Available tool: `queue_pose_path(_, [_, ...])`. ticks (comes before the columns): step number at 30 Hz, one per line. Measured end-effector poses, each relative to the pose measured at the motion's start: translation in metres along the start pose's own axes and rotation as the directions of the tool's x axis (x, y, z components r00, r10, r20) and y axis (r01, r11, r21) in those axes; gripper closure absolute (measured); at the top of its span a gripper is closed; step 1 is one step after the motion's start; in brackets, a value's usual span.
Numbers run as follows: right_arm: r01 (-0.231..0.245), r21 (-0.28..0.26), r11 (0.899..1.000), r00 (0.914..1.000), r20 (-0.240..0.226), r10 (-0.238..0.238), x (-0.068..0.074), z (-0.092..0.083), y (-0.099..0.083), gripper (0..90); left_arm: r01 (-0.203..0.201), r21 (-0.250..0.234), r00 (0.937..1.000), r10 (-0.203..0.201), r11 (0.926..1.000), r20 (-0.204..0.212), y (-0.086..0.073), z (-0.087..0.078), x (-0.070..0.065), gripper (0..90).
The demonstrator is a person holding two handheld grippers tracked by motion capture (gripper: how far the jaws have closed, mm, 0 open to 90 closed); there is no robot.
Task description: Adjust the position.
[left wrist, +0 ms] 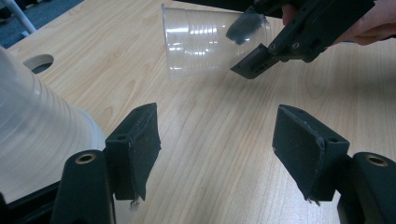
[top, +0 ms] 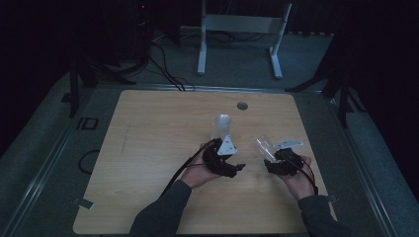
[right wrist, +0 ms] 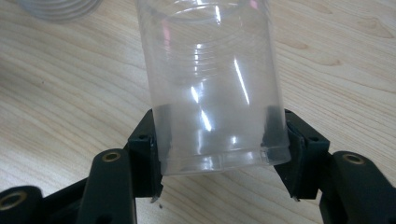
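**Currently: carrying a clear cup toward its mate**

The right gripper (right wrist: 217, 140) is clamped on a clear plastic cup (right wrist: 210, 70), with one pad on each side of the wall just above the base. The cup hangs tilted off the wooden table (right wrist: 70, 93), its mouth pointing away from the hand.

The left gripper (left wrist: 217, 140) is empty, its jaws standing apart over bare wood. Just outside its left jaw stands a second clear cup (left wrist: 32, 116), wide end down as far as I can tell.

Recommended procedure:
1. Keep the clamp light, as the thin wall will likely buckle under pressure.
2. Turn the held cup mouth-down.
3. Centre it over the standing cup.
4. Lower it straight.
5. Steady the standing cup with the left gripper if it shifts.
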State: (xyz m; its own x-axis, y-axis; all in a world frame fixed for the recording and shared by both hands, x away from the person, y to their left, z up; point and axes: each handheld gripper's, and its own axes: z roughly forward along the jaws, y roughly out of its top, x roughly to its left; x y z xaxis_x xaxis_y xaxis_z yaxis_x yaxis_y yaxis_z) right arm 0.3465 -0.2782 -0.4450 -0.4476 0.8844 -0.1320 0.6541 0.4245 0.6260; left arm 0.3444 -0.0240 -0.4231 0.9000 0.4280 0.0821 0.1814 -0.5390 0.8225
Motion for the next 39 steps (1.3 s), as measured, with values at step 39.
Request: queue_pose_path(39, [-0.111,-0.123,0.986,0.9856,0.113,0.125,0.0021,-0.0029,-0.0086,41.7,0.032,-0.015,0.9988,-0.033,0.9994,-0.035,0.0051,-0.0001,0.0001,31.9])
